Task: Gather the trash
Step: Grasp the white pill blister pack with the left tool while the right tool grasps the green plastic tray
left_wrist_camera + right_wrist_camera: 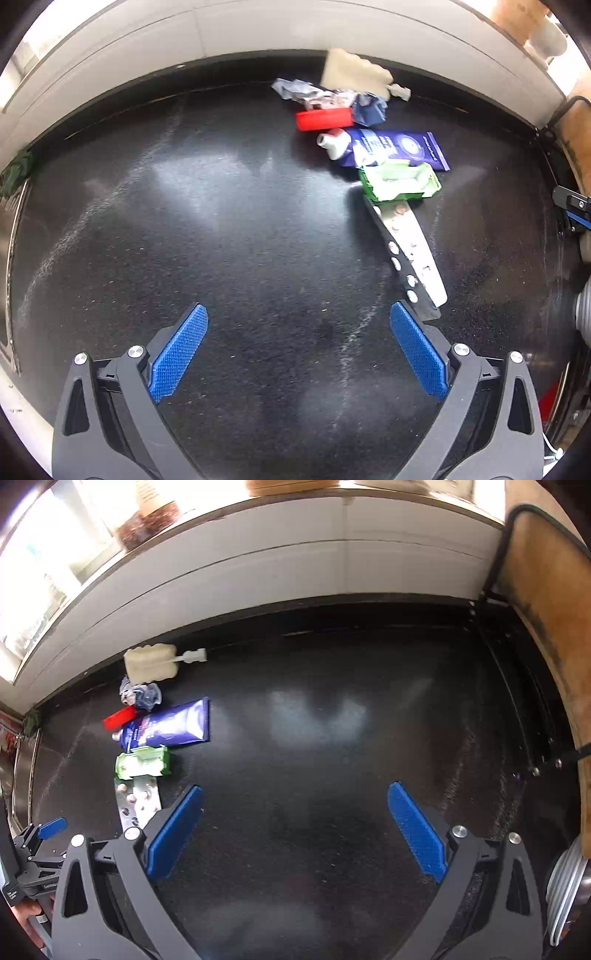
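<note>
I see a black speckled surface (pixel 221 240) backed by a white tiled wall (pixel 258 33), a wooden board (pixel 546 627) at its right end. The trash lies in a row near the wall: sponge brush (pixel 354 72), crumpled wrapper (pixel 325 96), red cap (pixel 323 119), purple tube (pixel 391 147), green packet (pixel 400 181), blister strip (pixel 410 251) (pills partly popped). My left gripper (pixel 297 345) and right gripper (pixel 295 825) are both spread, holding nothing.

Black speckled countertop (pixel 221 240) before me, bearing: sponge brush head (pixel 354 72), crumpled wrapper (pixel 325 96), red cap (pixel 323 119), blue tube (pixel 391 147), green packet (pixel 400 181), blister strip (pixel 410 251).
</note>
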The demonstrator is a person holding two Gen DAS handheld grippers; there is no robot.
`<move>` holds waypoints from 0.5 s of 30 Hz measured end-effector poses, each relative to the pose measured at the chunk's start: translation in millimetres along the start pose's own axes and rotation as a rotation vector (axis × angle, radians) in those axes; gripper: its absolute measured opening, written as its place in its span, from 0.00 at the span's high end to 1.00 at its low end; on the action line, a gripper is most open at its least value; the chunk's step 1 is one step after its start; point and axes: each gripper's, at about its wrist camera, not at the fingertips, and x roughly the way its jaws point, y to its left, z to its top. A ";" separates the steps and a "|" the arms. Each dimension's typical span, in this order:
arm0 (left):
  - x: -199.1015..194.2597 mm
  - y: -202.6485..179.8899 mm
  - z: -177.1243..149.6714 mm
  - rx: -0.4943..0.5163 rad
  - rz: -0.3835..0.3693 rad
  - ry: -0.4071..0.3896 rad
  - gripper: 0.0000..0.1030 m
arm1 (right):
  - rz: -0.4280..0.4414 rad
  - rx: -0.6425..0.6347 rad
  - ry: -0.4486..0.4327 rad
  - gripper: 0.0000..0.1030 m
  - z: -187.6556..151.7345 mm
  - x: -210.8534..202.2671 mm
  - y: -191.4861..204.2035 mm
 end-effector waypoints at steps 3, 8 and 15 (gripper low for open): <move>13.1 -13.4 5.6 -0.005 -0.035 0.042 0.07 | -0.031 0.057 0.001 0.06 -14.3 -6.2 -32.9; 28.3 -36.5 13.7 -0.026 -0.061 0.061 0.07 | -0.061 0.135 0.022 0.06 -41.7 -8.1 -71.8; 48.6 -63.4 13.4 0.050 0.003 -0.004 0.52 | -0.052 0.166 0.042 0.06 -61.7 -9.4 -90.8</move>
